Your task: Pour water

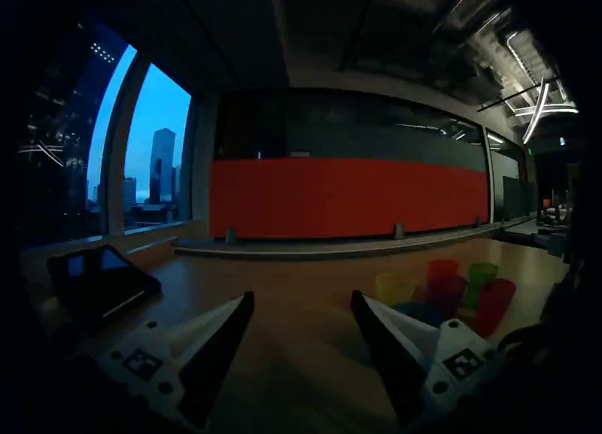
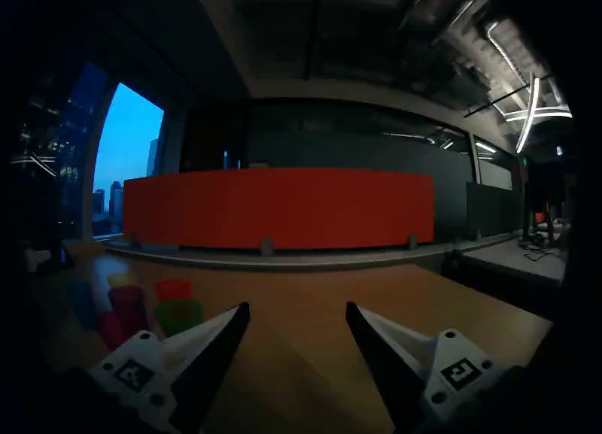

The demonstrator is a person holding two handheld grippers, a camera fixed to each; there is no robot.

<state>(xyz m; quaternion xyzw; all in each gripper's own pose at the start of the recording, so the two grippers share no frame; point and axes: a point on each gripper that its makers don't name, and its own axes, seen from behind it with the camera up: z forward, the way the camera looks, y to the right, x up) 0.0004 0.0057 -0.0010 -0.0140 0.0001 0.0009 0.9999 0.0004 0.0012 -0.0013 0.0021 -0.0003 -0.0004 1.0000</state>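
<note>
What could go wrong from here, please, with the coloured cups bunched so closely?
1. The cups stand packed tightly; the left hand-held gripper, reaching for one, might topple its neighbours.
2. The room is dim, so I cannot tell which cups hold water; a spill is possible.
3. A dark device lies on the same table; spilled water might reach it.

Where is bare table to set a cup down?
Free: the table between the tablet and the cups, ahead of the left gripper; also the stretch ahead of the right gripper, toward the red panel. Crowded: around the cups.
</note>
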